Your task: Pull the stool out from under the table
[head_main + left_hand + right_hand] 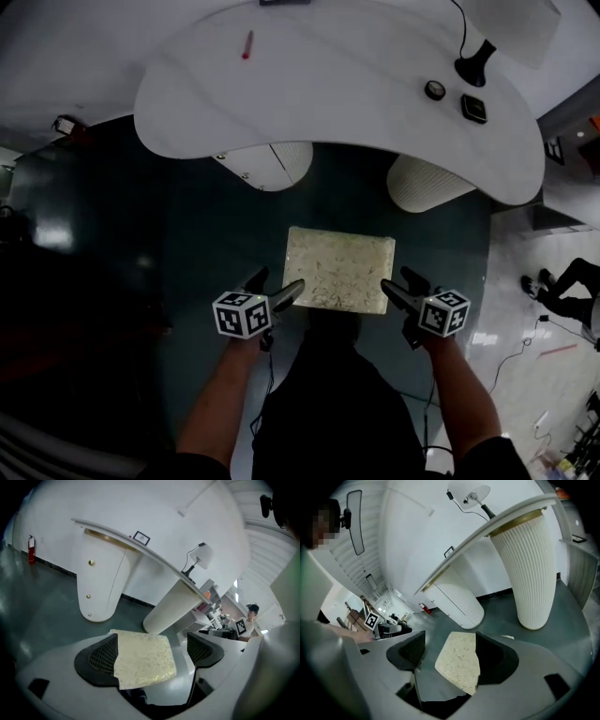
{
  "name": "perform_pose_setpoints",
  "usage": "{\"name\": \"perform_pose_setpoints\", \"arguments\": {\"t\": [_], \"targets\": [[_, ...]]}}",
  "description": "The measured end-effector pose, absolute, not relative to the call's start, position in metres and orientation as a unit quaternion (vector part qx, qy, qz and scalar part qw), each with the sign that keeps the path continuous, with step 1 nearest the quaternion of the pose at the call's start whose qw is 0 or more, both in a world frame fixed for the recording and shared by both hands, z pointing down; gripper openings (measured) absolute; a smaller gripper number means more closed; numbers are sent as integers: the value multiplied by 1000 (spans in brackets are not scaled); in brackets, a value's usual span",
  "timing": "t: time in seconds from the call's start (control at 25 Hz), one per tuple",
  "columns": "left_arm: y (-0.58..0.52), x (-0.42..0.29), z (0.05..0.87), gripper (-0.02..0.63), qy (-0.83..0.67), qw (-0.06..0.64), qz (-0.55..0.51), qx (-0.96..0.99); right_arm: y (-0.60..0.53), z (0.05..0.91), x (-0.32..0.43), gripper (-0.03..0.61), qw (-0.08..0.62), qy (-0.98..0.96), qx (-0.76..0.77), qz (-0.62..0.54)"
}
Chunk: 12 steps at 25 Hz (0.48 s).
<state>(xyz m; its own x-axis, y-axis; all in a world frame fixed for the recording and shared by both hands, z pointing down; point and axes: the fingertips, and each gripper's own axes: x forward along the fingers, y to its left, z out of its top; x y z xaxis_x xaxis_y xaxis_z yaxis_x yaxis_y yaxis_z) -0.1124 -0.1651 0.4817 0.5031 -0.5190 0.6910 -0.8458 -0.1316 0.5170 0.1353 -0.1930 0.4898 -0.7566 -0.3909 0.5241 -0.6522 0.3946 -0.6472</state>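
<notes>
Cream, speckled stool [339, 269] is standing on the dark floor [187, 281], with the white desk [337, 84] beyond it. Left gripper [278, 284] and right gripper [401, 281] are flanking its near corners, jaws spread, pinching nothing. It is probably stiff and light, best taken by its side edges.

place: office, probably | white table [328, 84] | desk lamp [475, 64] (wall fire extinguisher [31, 549])

Stool [338, 270] on the floor [202, 248] before the table [328, 84], between left hand-held gripper [278, 284] and right hand-held gripper [398, 281]
</notes>
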Motion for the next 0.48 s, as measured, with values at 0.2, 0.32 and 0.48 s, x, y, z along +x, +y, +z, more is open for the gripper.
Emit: {"name": "perform_pose_setpoints", "arguments": {"t": [0.2, 0.32, 0.48], "targets": [[-169, -106, 414, 469, -477, 441, 153, 745, -195, 431, 143, 301, 126, -833, 315, 436], [-167, -100, 374, 443, -479, 425, 139, 755, -185, 398, 143, 301, 114, -836, 307, 440], [-167, -89, 325, 371, -481, 395, 117, 774, -181, 360, 142, 301, 99, -845, 306, 427]]}}
